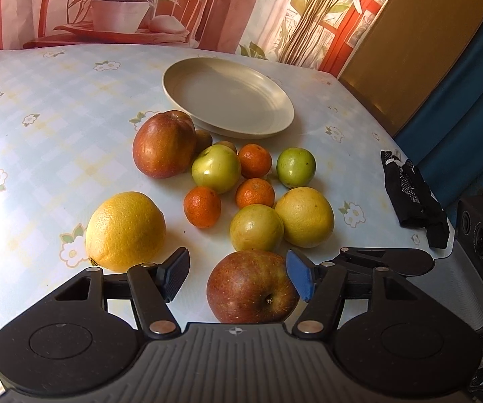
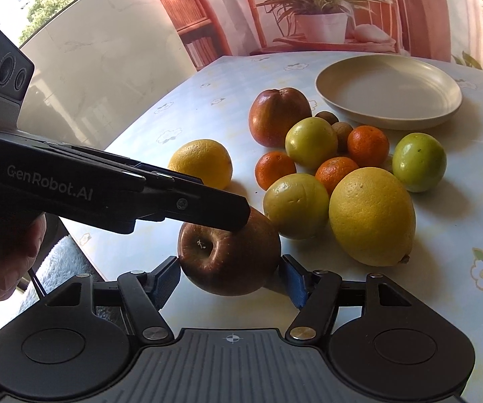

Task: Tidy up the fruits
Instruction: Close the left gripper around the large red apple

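Red apple (image 2: 229, 258) at near desk (image 1: 56, 141) edge, stem up, sits between right gripper (image 2: 231, 283) jaws, apparently gripped; left gripper (image 1: 238, 278) jaws open, blue pad touching it.

Both views low over the bench (image 1: 56, 127), angled down along own fingers (image 1: 176, 273), close to the near red apple (image 1: 248, 288). Left wrist view facing the far wall; right wrist view from the right, facing far-left. Shared: apple, fruit cluster, plate (image 2: 389, 90).
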Demonstrator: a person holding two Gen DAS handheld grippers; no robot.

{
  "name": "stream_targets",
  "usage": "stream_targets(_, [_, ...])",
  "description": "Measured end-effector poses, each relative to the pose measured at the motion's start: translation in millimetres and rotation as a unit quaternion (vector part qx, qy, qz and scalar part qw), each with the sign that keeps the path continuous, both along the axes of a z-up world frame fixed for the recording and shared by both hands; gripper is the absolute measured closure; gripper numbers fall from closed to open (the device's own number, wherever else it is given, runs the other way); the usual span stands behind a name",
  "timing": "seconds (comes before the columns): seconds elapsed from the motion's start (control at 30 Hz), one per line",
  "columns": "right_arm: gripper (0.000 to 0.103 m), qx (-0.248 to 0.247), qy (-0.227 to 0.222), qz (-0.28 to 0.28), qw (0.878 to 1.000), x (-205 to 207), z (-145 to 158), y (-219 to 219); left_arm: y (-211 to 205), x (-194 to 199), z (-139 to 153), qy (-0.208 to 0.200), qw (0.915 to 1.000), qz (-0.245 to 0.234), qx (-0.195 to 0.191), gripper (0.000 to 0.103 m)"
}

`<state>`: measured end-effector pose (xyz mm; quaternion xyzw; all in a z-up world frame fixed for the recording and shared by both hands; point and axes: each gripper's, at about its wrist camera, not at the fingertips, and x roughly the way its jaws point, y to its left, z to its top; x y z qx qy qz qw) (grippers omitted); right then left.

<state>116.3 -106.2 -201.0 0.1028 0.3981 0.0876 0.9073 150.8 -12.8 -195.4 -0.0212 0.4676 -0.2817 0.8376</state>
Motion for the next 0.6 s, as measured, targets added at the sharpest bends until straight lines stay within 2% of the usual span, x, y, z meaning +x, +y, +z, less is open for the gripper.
stream_targets(0.17, [0.041, -0.01, -0.01, -0.007, 1.0, -2.6, 4.7, 0.8, -2.7, 3.4, -1.4, -0.001, 1.0, 0.001, 0.002, 0.035])
stream_targets(0.37, [0.042, -0.049, -0.016, -0.001, 0.999, -2.4, 5.3, 9.1, -2.7, 6.6, -3.3, 0.002, 1.0, 0.005, -0.002, 0.035])
stream_targets(0.6, [0.043, 0.011, -0.002, -0.018, 1.0, -0.9, 4.0, -6.0, 13.5, 8.8, 3.2, 0.011, 0.9995, 0.025, -0.016, 0.04])
